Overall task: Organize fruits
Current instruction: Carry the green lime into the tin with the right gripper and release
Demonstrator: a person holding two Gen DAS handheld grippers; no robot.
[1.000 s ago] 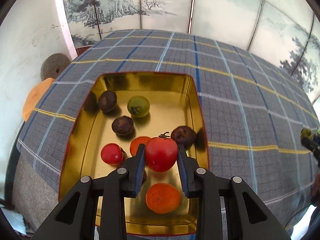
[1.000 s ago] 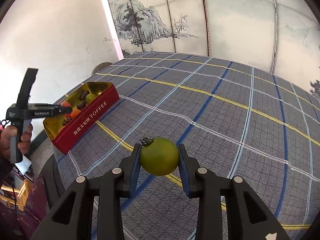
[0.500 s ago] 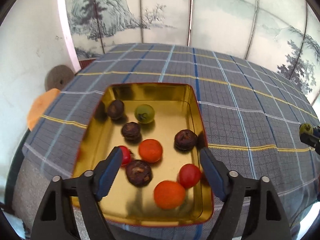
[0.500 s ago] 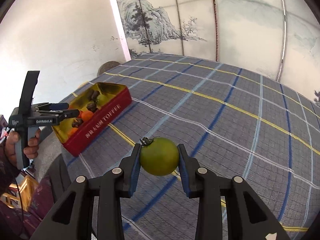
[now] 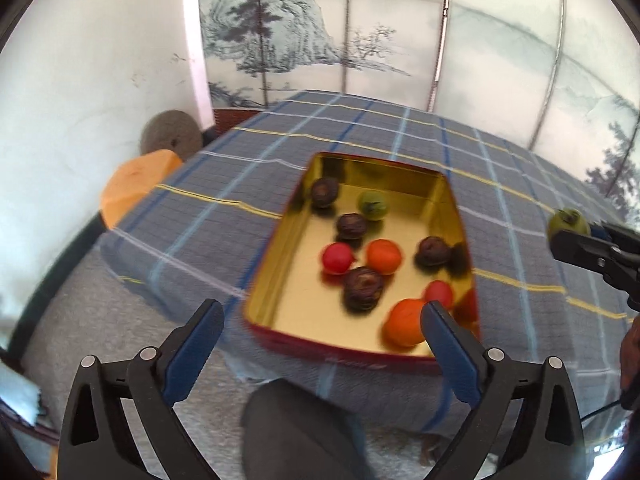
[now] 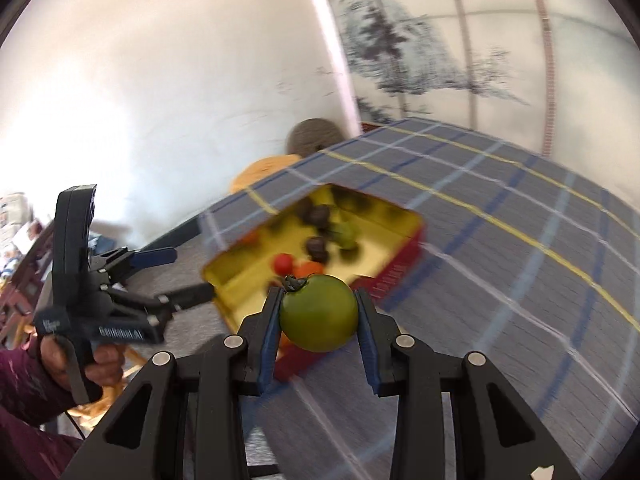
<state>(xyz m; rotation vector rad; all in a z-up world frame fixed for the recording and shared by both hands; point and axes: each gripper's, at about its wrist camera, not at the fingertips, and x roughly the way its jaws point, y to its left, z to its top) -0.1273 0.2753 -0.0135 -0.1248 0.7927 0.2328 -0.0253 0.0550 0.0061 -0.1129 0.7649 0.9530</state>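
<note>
Downward-tilted, left gripper [image 5: 320, 330] jaws opening, empty; right gripper [image 6: 318, 312] jaws clamp green tomato [image 6: 319, 312].

Fruits in the tin [image 6: 404, 240] smeared by motion blur, orange fruit [image 5: 402, 322] partly behind tongs finger [image 5: 452, 354]

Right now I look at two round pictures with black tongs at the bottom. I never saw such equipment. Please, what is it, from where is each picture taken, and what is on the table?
These are two hand-held grippers; a person carries one in each hand, and each has a camera looking along its fingers. In the left camera's picture, the left gripper is opening, with nothing between its jaws. Beyond it, a red tin box with a gold inside sits on a grey checked tablecloth, holding red, orange, dark brown and green fruits. In the right camera's picture, the right gripper squeezes a green tomato near that box.
</note>
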